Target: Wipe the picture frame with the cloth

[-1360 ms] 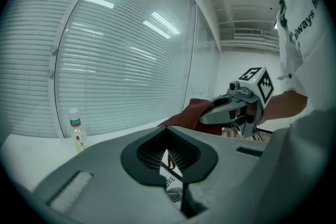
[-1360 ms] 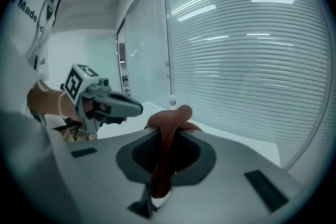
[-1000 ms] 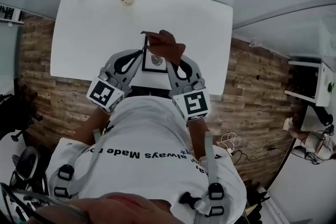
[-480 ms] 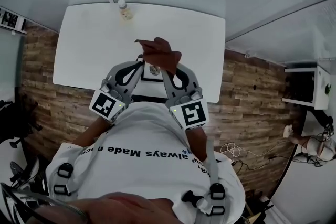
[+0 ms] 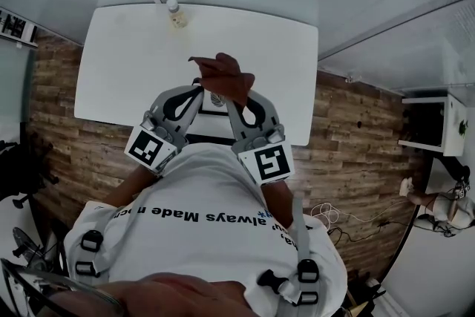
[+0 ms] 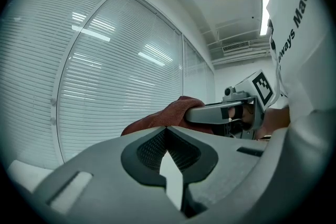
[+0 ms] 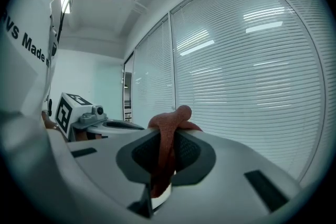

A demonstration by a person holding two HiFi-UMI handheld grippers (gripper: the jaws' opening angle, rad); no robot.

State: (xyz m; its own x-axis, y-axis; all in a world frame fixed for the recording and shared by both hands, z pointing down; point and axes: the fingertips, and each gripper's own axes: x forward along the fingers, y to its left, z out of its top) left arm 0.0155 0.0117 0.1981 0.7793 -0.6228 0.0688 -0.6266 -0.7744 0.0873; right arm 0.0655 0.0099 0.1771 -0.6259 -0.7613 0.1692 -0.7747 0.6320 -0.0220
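Since half a second back, little has moved: the cloth [image 5: 223,75] has crept a touch left and the grippers sit marginally lower in the head view.

Right gripper [image 5: 236,97]: jaws clamped on the rust-red cloth. A twisted fold runs down through the seam between them and bunches above the tips. The bundle lies over the top of the picture frame [image 5: 215,102].

Left gripper [image 5: 199,88]: jaws closed, tips meeting, with a pale sliver in the seam. It appears to pinch the frame's left edge, though the grip itself is poorly seen.

The frame is small, with a dark border and a white mat. It sits between the two grippers, close to the person's chest, over the near edge of the white table [image 5: 126,63].

A bottle [image 5: 175,13] stands at the table's far edge, well apart. Both gripper views tilt up toward the window blinds [image 6: 115,86].
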